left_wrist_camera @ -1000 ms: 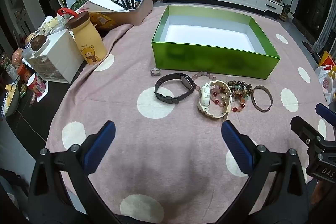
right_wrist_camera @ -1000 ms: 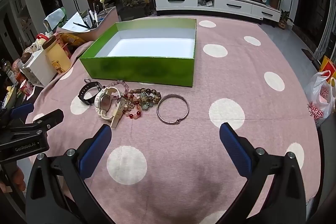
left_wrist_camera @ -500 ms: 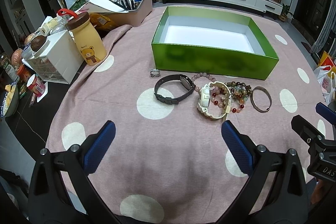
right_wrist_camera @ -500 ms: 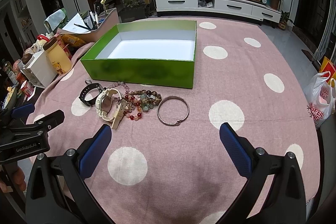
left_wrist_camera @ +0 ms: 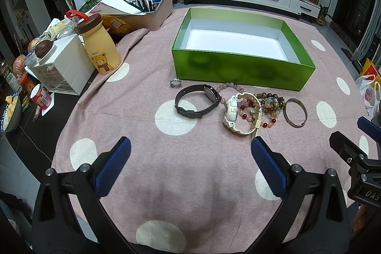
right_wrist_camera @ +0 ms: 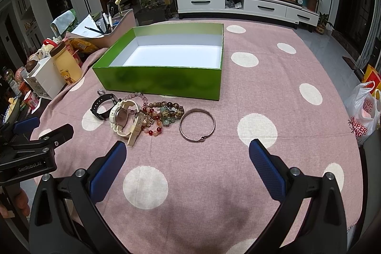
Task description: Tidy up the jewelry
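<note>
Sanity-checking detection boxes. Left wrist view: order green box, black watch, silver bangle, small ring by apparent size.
1. green box, largest
2. black watch
3. silver bangle
4. small ring, smallest

All sit at similar depth, so the ranking looks safe.

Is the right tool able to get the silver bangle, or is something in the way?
Probably yes. The silver bangle lies flat on the pink cloth, just ahead of the open right tool, with bare cloth between them. The bead bracelets sit close on its left, though whether they touch it is hard to tell.
</note>
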Available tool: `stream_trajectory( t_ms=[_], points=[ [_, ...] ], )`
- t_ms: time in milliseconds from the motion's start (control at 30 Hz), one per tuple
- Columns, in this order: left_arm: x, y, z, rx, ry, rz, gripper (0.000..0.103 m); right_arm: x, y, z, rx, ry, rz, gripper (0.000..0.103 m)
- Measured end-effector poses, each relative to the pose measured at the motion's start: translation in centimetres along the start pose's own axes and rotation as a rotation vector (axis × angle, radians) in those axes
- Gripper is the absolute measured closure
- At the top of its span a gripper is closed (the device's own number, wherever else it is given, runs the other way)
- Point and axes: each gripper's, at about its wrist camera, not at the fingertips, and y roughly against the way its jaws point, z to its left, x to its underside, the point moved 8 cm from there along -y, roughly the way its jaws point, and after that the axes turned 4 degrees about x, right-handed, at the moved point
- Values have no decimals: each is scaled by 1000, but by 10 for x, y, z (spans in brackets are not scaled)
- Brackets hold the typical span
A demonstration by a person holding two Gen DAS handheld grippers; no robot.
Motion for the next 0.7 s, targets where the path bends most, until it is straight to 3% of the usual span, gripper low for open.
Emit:
stream_trajectory(
  t_ms=[700],
  points=[
    [3, 2, 0, -1, 0, 2, 2, 1, 0, 0, 0, -2, 0, 1]
  ],
)
